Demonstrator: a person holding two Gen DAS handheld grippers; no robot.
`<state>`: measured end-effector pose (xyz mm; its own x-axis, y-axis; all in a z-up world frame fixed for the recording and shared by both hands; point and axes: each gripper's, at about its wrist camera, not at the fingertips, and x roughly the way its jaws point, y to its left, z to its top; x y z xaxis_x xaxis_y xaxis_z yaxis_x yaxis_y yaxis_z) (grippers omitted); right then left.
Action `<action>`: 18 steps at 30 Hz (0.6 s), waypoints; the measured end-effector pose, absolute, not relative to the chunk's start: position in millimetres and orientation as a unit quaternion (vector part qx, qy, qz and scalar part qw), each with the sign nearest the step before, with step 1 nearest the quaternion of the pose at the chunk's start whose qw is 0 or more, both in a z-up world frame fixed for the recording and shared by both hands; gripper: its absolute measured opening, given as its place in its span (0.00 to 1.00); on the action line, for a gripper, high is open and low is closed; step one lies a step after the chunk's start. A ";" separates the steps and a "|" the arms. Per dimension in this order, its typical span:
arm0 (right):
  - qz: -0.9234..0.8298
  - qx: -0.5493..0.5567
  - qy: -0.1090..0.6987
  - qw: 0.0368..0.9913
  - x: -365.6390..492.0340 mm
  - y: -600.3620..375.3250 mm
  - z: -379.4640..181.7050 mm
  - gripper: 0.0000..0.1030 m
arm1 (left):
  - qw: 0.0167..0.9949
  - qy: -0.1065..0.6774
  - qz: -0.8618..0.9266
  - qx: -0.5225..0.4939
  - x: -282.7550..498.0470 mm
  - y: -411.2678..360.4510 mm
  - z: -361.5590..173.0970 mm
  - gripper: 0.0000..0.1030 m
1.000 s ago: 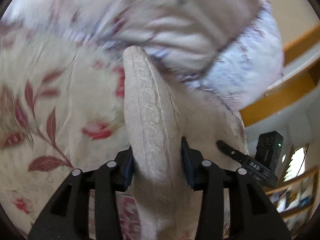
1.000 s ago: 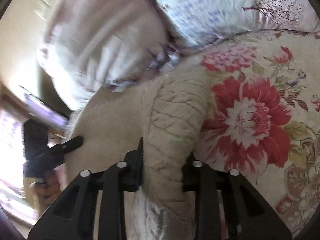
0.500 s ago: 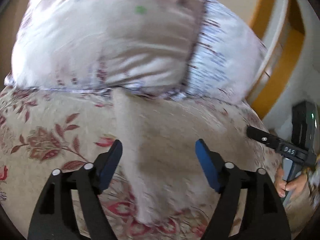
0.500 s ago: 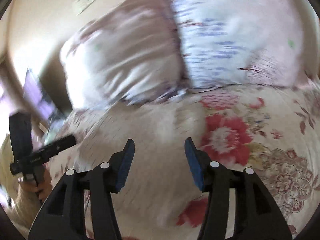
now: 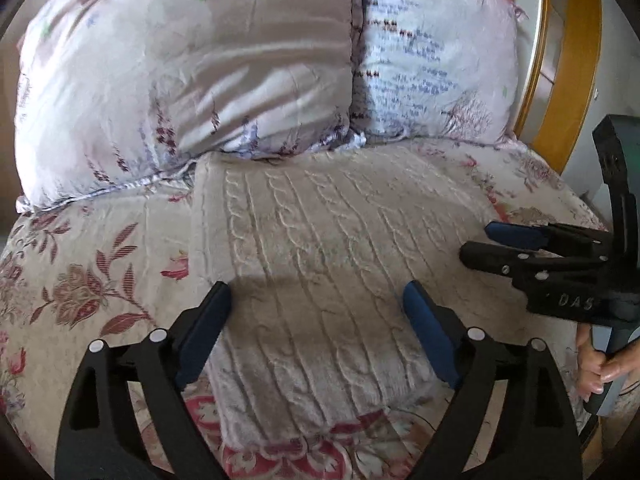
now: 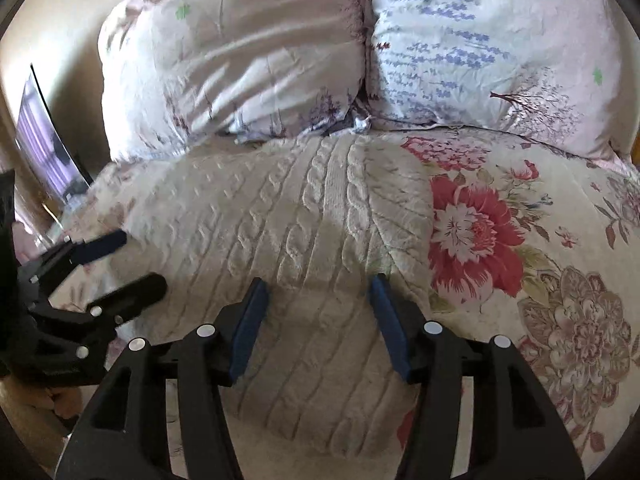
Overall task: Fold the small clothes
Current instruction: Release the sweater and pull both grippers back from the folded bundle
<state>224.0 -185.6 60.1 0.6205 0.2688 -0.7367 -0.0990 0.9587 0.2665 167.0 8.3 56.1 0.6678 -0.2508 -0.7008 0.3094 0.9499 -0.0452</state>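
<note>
A cream cable-knit garment (image 5: 328, 248) lies flat and folded on the floral bedspread, its far edge against the pillows; it also shows in the right wrist view (image 6: 304, 240). My left gripper (image 5: 316, 300) is open and empty, hovering over the garment's near part. My right gripper (image 6: 318, 292) is open and empty over the garment's near right part. The right gripper shows at the right of the left wrist view (image 5: 476, 242), open. The left gripper shows at the left of the right wrist view (image 6: 136, 260), open.
Two pale printed pillows (image 5: 192, 76) (image 5: 432, 60) stand behind the garment. The floral bedspread (image 6: 520, 248) stretches to the right. A wooden headboard frame (image 5: 576, 48) rises at the far right. A screen (image 6: 44, 144) stands at the left.
Both grippers held folds of the garment a second ago, then opened and let it drop. The garment now lies flat on the bed and both grippers have drawn back.
</note>
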 end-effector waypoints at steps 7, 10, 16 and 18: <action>0.029 0.064 0.340 0.938 172.0 -194.0 88.9 0.99 | 0.945 0.316 -0.080 0.032 119.1 46.1 78.9 0.98; 0.022 0.075 0.336 0.939 161.0 -196.2 89.2 0.99 | 0.944 0.325 -0.058 0.013 107.1 59.8 78.6 0.98; 0.015 0.081 0.348 0.934 147.3 -185.2 81.2 0.99 | 0.931 0.362 -0.036 0.013 96.8 63.9 65.6 0.98; 0.020 0.070 0.360 0.930 146.3 -177.5 75.8 0.99 | 0.927 0.373 -0.032 0.020 93.8 60.2 59.4 0.98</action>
<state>146.3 -177.5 75.8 0.7401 0.0872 -0.6669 0.0142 0.9893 0.1452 93.8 60.2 59.4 0.7195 -0.0437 -0.6931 0.0741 0.9972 0.0141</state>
